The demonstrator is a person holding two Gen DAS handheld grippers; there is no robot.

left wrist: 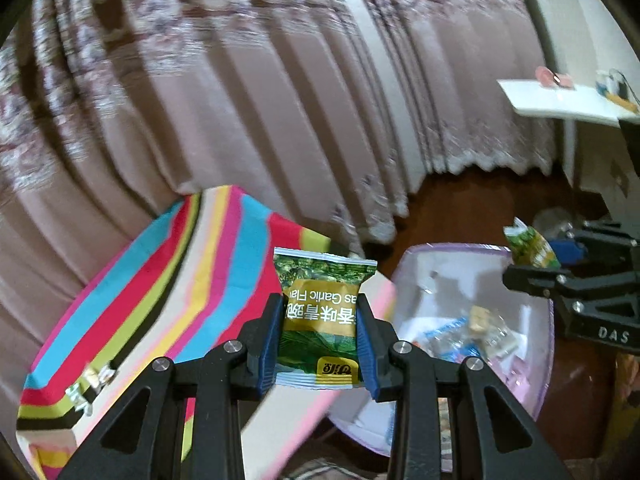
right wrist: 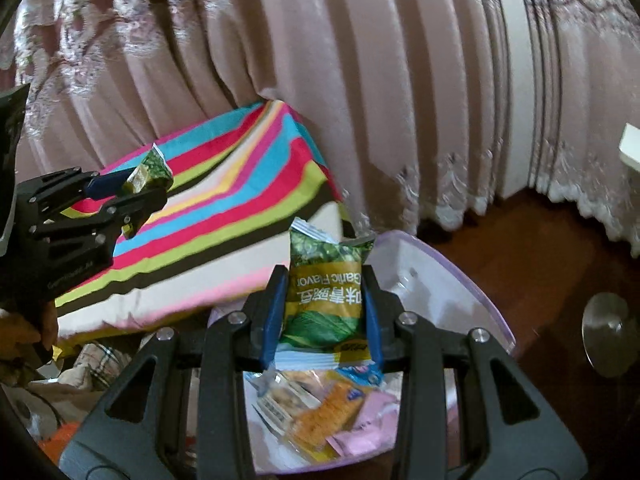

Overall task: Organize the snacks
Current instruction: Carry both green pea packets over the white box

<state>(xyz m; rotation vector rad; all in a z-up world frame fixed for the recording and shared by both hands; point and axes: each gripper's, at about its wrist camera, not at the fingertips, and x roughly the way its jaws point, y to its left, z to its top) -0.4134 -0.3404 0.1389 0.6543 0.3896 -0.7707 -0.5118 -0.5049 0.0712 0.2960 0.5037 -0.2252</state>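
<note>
Carrying two garlic-pea packets toward the bin

Clamping left tongs (left wrist: 320, 344) on one garlic green pea packet (left wrist: 320, 320), right tongs (right wrist: 325, 316) on a second packet (right wrist: 326, 300), likely for dropping. Hovering over the lavender bin (right wrist: 472, 280) holding cracker packs (right wrist: 328, 416). Passing the striped box (right wrist: 240, 184) and curtain (right wrist: 360, 80) beyond.

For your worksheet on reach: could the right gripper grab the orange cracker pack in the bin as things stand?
Probably not: the right gripper is shut on a green pea packet, though the orange cracker pack lies uncovered below.
</note>
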